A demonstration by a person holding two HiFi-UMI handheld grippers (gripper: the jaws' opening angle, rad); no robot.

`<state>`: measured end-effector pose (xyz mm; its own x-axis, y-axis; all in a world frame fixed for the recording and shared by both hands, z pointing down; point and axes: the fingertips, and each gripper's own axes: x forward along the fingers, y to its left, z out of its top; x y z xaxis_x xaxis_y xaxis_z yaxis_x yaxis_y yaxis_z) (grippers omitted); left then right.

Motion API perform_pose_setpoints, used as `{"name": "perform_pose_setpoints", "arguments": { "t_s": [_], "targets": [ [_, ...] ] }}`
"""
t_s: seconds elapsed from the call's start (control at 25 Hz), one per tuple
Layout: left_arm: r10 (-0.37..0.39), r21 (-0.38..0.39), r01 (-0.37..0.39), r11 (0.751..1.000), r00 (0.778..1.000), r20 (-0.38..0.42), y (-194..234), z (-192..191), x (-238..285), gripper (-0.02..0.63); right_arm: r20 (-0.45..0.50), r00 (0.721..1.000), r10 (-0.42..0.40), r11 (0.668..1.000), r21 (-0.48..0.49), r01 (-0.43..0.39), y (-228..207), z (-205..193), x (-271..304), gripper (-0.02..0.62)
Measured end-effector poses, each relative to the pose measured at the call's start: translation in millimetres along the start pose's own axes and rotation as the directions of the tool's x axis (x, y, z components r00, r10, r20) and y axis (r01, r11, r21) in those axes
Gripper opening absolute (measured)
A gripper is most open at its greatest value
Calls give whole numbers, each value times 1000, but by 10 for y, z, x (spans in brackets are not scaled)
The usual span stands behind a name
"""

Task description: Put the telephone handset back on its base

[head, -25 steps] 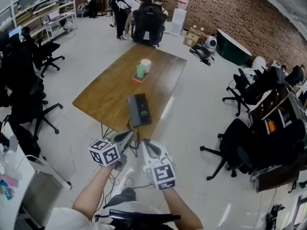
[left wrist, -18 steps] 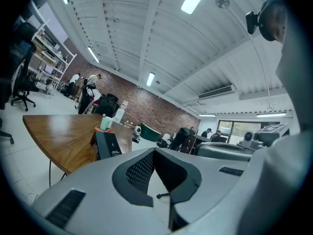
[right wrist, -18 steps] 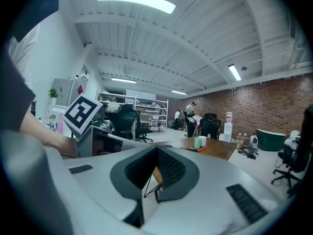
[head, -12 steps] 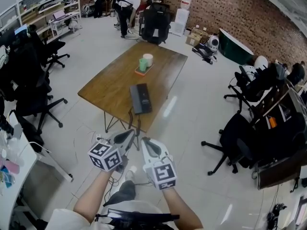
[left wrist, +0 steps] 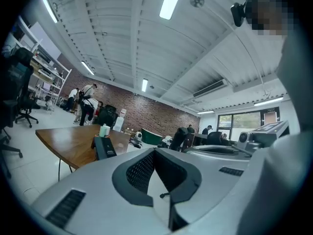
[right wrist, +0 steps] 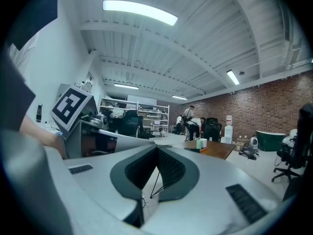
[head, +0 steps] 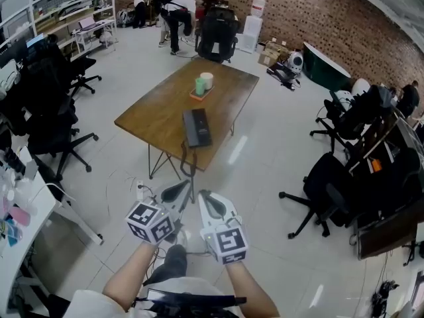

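Item: telephone [head: 197, 127], black, flat on a wooden table [head: 159, 111] close to the table's near edge; seen side-on in the left gripper view [left wrist: 104, 147]. At this range it cannot be told whether the handset is seated on its base or lies apart from it. Item: left gripper [head: 184, 185], held low in front of the person over the pale floor [head: 265, 158], well short of the table; in its own view [left wrist: 154, 152] the jaws stand together at the tips with nothing between them. Item: right gripper [head: 203, 195], just beside the left one and also well apart from the telephone; its own view [right wrist: 157, 149] shows the jaws meeting at the tips, nothing held. Both grippers point toward the table. Item: green cup [head: 199, 85] and white cup [head: 207, 80], upright, side by side on an orange tray [head: 197, 96] farther along the table top, beyond the telephone. Item: black office chair [head: 216, 35] at the table's far end. Item: people [head: 169, 12] standing beyond that chair, near the brick wall [head: 318, 12].
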<state>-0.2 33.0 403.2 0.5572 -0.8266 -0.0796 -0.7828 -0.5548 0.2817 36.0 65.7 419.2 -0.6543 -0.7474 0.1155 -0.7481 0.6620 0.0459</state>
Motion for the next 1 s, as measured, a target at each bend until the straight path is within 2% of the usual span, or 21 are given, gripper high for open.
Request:
{"name": "perform_pose_setpoints", "arguments": {
  "t_s": [0.52,1.0],
  "targets": [
    [27,46,-28,999,999,26,-513,70,-562,-11,37,999,-4,1000,10,4,350,62,-515,2],
    [20,58,-22,998,1000,24,-649,49,-747,-11,64,998,-18,1000,6,17,487,91,-646,2]
  ]
}}
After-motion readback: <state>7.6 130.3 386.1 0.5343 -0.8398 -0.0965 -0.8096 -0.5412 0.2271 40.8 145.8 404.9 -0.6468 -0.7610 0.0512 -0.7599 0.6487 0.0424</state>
